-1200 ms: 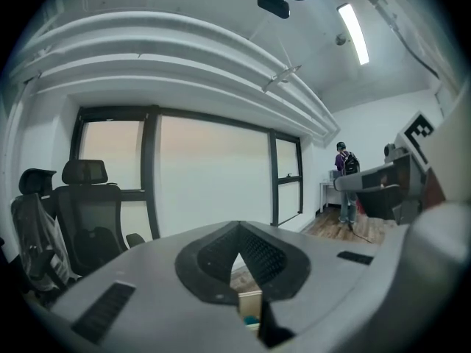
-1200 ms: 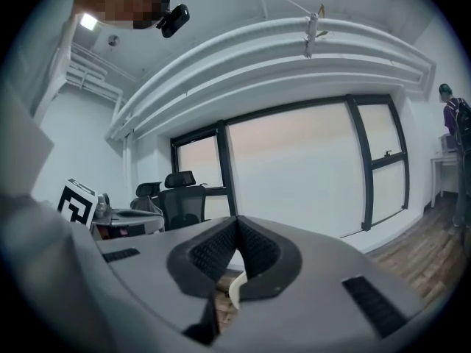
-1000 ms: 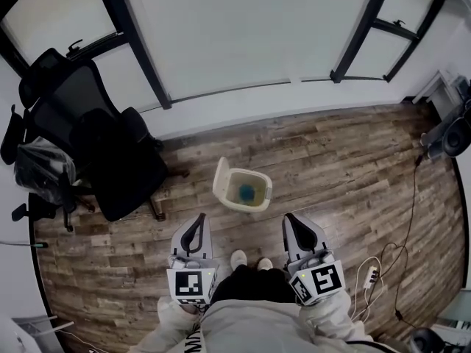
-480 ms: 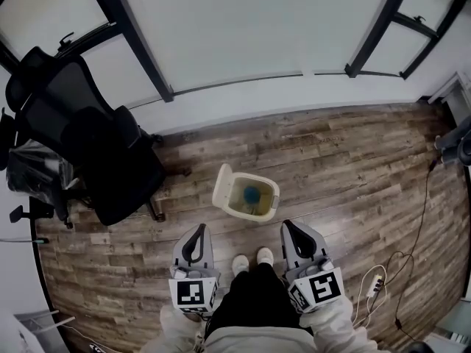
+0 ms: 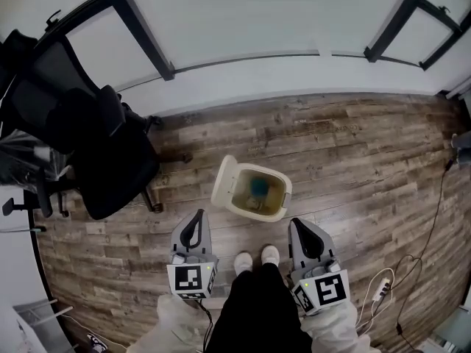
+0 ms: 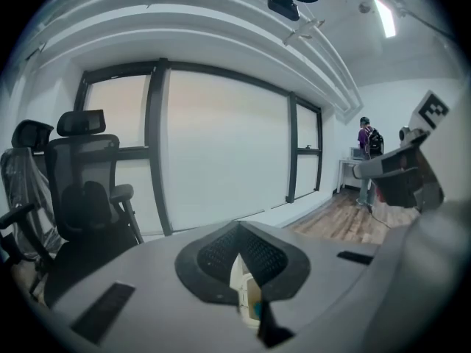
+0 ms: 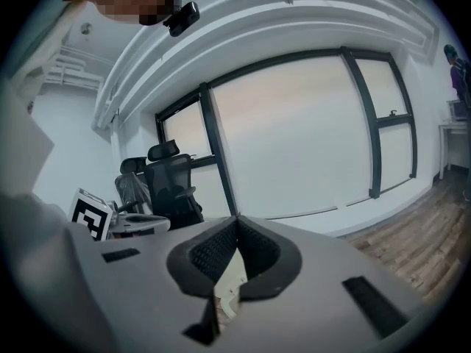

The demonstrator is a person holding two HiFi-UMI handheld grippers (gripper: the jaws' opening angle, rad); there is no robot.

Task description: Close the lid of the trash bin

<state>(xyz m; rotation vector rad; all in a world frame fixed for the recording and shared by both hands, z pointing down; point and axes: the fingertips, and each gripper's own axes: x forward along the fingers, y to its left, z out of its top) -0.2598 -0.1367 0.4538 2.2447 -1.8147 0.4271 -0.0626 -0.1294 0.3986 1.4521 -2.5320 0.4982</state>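
A cream trash bin (image 5: 274, 206) stands on the wood floor just ahead of the person's feet. Its lid (image 5: 223, 182) is swung up on the left side, and something blue (image 5: 259, 187) lies inside. My left gripper (image 5: 198, 220) is held low to the bin's near left and my right gripper (image 5: 297, 226) to its near right, both apart from it. In the left gripper view the left gripper (image 6: 237, 231) has its pads meeting at the tips, with a sliver of the bin (image 6: 249, 300) showing below. The right gripper (image 7: 237, 222) looks the same, holding nothing.
A black office chair (image 5: 96, 145) stands at the left by the window wall. A power strip and cables (image 5: 379, 289) lie on the floor at the lower right. White shoes (image 5: 254, 259) sit between the grippers. A person (image 6: 366, 142) stands far off.
The bin now sits lower and nearer in the head view, closer to the feet and both grippers. The grippers keep the same pose, jaws together.
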